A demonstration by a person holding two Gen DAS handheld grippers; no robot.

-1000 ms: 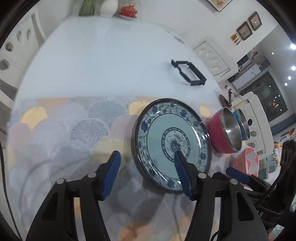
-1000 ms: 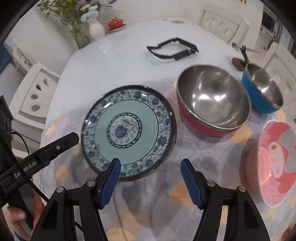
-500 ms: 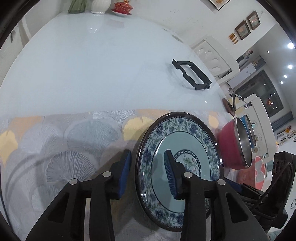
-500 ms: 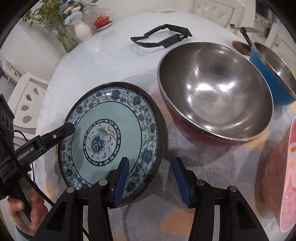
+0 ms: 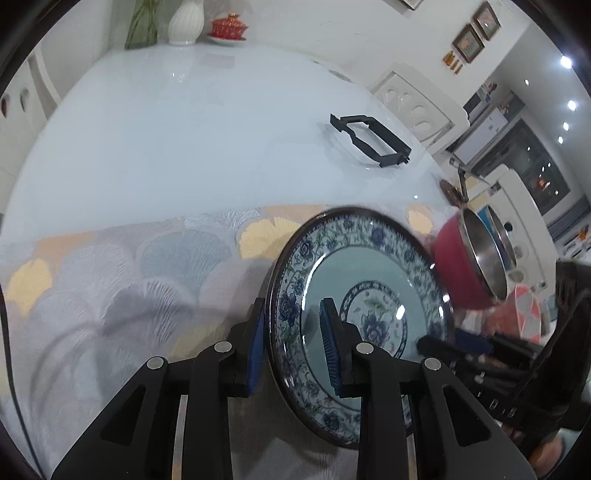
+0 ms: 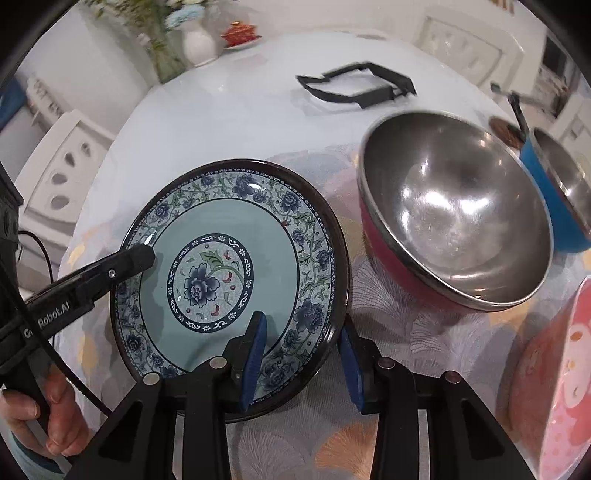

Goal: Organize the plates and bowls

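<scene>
On my right wrist view, a red bowl [image 6: 454, 225] with a steel inside sits just beside the plate [image 6: 229, 273], and a blue bowl [image 6: 557, 206] crowds in behind it. A pink plate [image 6: 554, 380] lies at the far right edge. Farther back on the white table [image 6: 229, 110] I see a black frame [image 6: 354, 86], a white vase [image 6: 199, 46] and a small red lidded cup [image 6: 240, 33]. All the dishes rest on a patterned mat [image 6: 406, 369].

The blue floral plate lies on the mat, between my two tools. My left gripper [image 5: 295, 347] is narrowed on the plate's rim, one pad under the edge and one on the upper face; the plate looks tipped in that view. My right gripper [image 6: 303, 365] straddles the near rim, one pad over the plate's face and the other outside the edge; I cannot tell whether its jaws are pressing on it.
</scene>
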